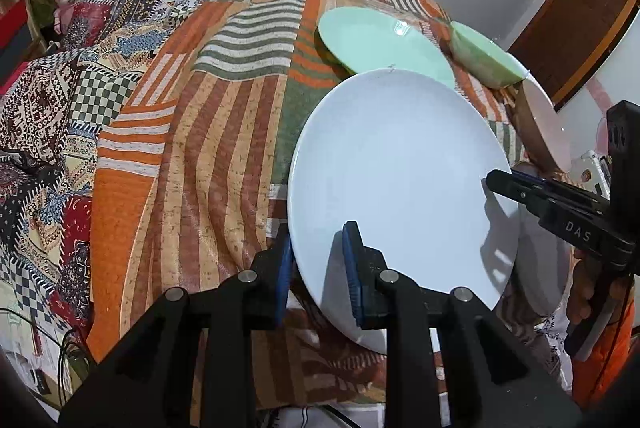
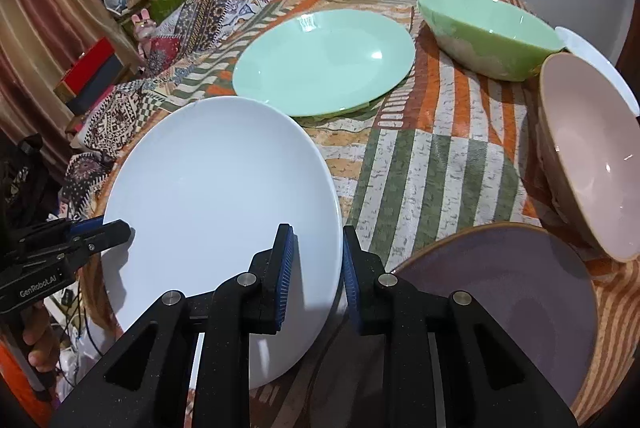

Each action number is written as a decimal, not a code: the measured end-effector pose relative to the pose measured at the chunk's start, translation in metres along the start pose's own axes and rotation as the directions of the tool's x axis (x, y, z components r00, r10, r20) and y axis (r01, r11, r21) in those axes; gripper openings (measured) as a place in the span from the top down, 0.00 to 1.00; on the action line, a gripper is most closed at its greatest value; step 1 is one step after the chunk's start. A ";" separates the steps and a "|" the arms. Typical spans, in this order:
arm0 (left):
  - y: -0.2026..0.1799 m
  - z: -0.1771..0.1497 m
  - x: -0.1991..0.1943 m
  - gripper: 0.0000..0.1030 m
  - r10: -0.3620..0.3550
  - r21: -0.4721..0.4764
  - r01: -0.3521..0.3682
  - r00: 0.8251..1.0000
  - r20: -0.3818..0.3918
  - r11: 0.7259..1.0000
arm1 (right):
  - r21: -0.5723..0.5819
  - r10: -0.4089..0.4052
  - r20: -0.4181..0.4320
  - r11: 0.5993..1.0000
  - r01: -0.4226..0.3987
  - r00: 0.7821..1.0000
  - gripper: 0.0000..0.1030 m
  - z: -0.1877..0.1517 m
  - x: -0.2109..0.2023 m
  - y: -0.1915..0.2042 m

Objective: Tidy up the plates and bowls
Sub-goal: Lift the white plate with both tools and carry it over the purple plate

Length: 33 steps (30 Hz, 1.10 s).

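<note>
Both grippers angle downward, clamped narrowly on a round white ceramic plate [image 2: 216, 212]: left gripper [image 1: 316, 268] at nine o'clock, right gripper [image 2: 318, 268] at three o'clock.

Black grippers, blue ribbed fingers [image 2: 285, 280], silver screws, orange sleeve [image 1: 608, 360]

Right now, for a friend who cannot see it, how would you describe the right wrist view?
Two handheld grippers clamp opposite rims of a white plate: right gripper in front, left gripper at left. Behind it on the patchwork cloth sit a mint-green plate and green bowl.
</note>
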<state>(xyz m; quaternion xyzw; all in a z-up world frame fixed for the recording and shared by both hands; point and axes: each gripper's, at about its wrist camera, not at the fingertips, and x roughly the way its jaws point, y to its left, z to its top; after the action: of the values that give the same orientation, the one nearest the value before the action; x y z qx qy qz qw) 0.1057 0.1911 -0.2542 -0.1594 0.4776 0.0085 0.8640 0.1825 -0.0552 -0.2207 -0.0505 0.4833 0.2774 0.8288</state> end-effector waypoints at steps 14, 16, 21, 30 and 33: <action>-0.038 -0.004 -0.042 0.77 0.002 0.053 -0.005 0.998 0.064 0.999 | 0.026 0.007 0.091 1.000 -0.009 0.996 0.79 -0.012 -0.043 -0.003; -0.044 -0.005 -0.045 0.77 0.000 0.064 -0.005 0.998 0.069 0.998 | 0.031 0.004 0.101 0.999 -0.007 0.995 0.79 -0.014 -0.049 -0.006; -0.063 -0.006 -0.053 0.77 -0.013 0.097 0.006 0.997 0.078 0.995 | 0.050 -0.006 0.131 0.999 -0.001 0.991 0.79 -0.022 -0.066 -0.014; -0.102 -0.008 -0.056 0.77 -0.044 0.158 0.033 0.997 0.066 0.987 | 0.094 -0.043 0.166 0.995 0.027 0.985 0.79 -0.040 -0.091 -0.037; -0.115 -0.010 -0.052 0.77 -0.048 0.181 0.038 0.998 0.051 0.983 | 0.112 -0.057 0.170 0.993 0.038 0.984 0.79 -0.048 -0.097 -0.044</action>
<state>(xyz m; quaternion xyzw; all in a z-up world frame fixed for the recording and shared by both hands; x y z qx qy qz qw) 0.0880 0.0867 -0.1853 -0.0904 0.4490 -0.0491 0.8876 0.1316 -0.1489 -0.1739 0.0072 0.4227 0.2340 0.8755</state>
